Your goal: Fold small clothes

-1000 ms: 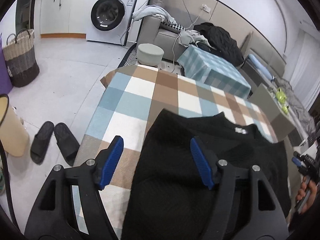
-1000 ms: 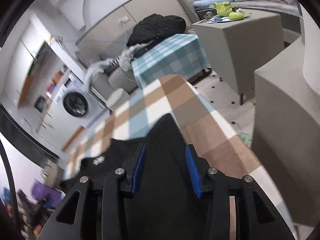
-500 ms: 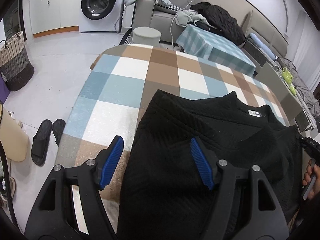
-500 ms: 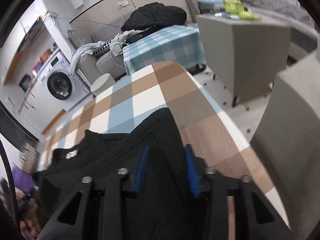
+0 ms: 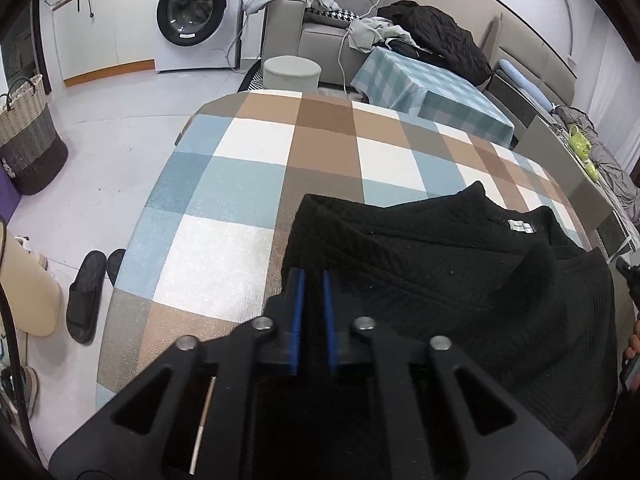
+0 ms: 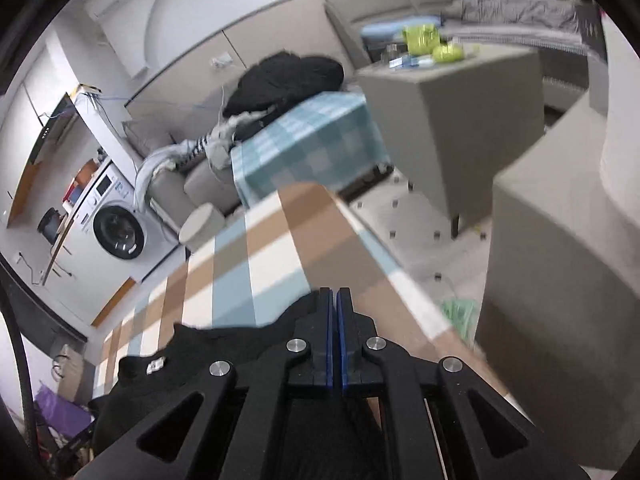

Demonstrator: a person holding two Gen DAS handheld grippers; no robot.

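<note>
A black sweater (image 5: 460, 280) is spread on the checked table (image 5: 248, 184), near its close edge. The left gripper (image 5: 311, 280) is closed, blue pads clamped on the sweater's left edge. The right gripper (image 6: 333, 300) is fully closed on the sweater's right corner (image 6: 304, 312) (the view is blurred). A white neck label (image 5: 524, 227) is seen; its writing cannot be read. A woven basket (image 5: 28, 136) stands on the floor, contents hidden. A washing machine (image 5: 196, 16) bears unreadable print.
</note>
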